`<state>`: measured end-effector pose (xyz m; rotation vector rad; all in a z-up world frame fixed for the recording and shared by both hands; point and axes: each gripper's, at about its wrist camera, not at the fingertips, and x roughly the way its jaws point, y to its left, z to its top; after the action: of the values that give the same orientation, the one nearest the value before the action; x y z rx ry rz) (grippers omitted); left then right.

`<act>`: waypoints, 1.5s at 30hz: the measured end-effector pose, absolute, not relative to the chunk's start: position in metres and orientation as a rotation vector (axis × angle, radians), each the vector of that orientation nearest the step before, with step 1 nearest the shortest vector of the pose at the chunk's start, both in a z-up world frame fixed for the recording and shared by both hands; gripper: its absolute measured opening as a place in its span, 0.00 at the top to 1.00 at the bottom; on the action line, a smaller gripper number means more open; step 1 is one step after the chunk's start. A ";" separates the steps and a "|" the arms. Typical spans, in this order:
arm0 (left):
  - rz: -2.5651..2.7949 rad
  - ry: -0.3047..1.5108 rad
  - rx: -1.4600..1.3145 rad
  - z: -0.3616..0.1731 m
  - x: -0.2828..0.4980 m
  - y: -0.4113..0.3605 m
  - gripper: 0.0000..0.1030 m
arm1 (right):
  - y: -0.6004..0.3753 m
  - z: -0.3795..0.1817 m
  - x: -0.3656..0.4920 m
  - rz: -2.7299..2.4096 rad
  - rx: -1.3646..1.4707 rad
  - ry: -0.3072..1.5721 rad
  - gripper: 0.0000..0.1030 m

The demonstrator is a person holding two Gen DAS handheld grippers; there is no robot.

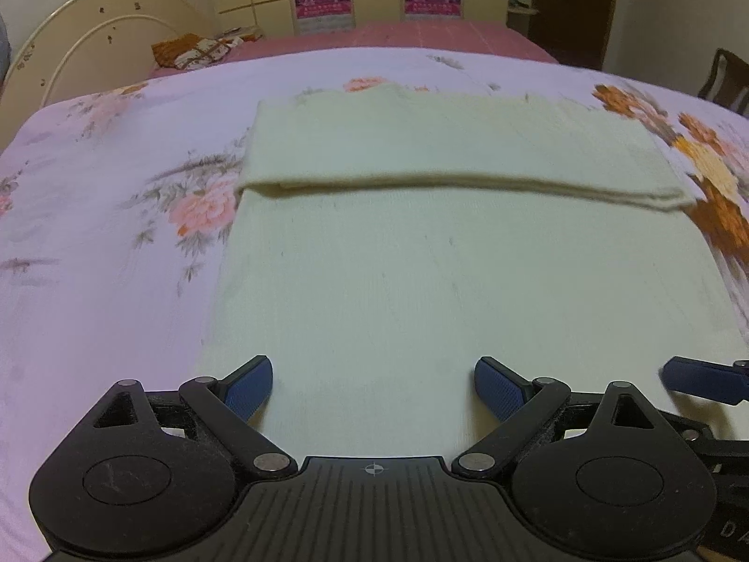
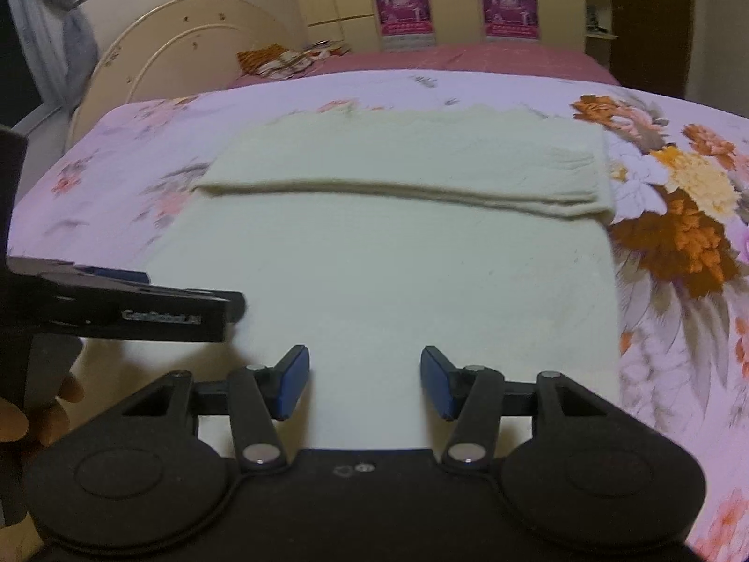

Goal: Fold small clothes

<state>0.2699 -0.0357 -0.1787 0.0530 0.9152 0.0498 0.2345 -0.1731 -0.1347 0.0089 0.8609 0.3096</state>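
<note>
A pale cream garment (image 1: 444, 271) lies flat on the floral bedsheet (image 1: 103, 253), its far part folded back toward me over the rest, with the fold's loose edge (image 1: 468, 185) running across. It also shows in the right wrist view (image 2: 398, 271). My left gripper (image 1: 373, 386) is open and empty over the garment's near edge. My right gripper (image 2: 365, 381) is open and empty over the near edge too. The right gripper's fingertip (image 1: 702, 379) shows at the right of the left wrist view. The left gripper (image 2: 140, 309) shows side-on at the left of the right wrist view.
The bed has a cream curved headboard (image 2: 187, 47) at the far left and a patterned pillow (image 2: 281, 58) on a pink sheet behind. A wardrobe with pink posters (image 2: 407, 4) stands at the back. A dark chair (image 1: 723, 79) sits at the far right.
</note>
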 end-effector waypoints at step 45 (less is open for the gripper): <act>-0.024 0.947 0.056 -0.185 0.113 0.057 0.10 | -0.165 -0.140 0.076 0.032 -0.055 0.886 0.44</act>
<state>0.1127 0.0569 -0.1847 0.0556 0.9466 -0.0245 0.0758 -0.1650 -0.1397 -0.0553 0.8858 0.0323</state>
